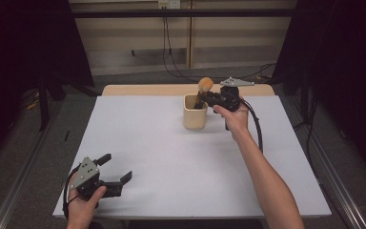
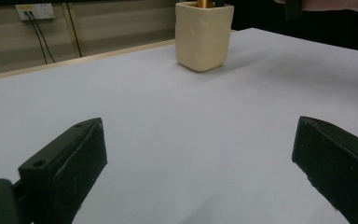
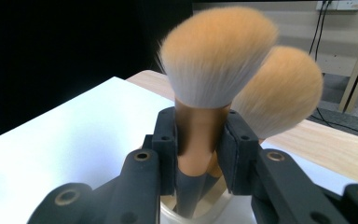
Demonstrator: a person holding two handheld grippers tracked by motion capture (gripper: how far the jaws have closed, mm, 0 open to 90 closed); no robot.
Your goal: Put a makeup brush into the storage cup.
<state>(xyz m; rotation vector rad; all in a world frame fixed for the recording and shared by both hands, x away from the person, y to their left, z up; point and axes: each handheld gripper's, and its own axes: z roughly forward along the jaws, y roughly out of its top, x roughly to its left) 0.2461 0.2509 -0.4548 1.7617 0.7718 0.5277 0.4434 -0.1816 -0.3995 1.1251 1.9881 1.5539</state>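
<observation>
Brush [image 3: 205, 116] clamped upright, right gripper [image 3: 200, 154] over cup [image 1: 195, 114]

Left gripper [image 1: 116, 168] held low at near edge, jaws spread wide (nothing between). Right gripper [image 1: 205, 98] extended forward, jaws clamped.

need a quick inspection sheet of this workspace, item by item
surface: white table top, wooden strip along its far edge.
job's things: cream holder cup upright at the far middle; makeup brush gripped over it, handle in the cup; second brush behind it.
clutter: nothing seen.
grippers: right hand-held gripper shut on the brush's copper ferrule; left hand-held gripper open, at the near left corner, nothing between its jaws.
cables: black cable trails from the right hand-held gripper; wires hang from a wall socket.
surroundings: grey floor, dark curtains at the sides.
</observation>
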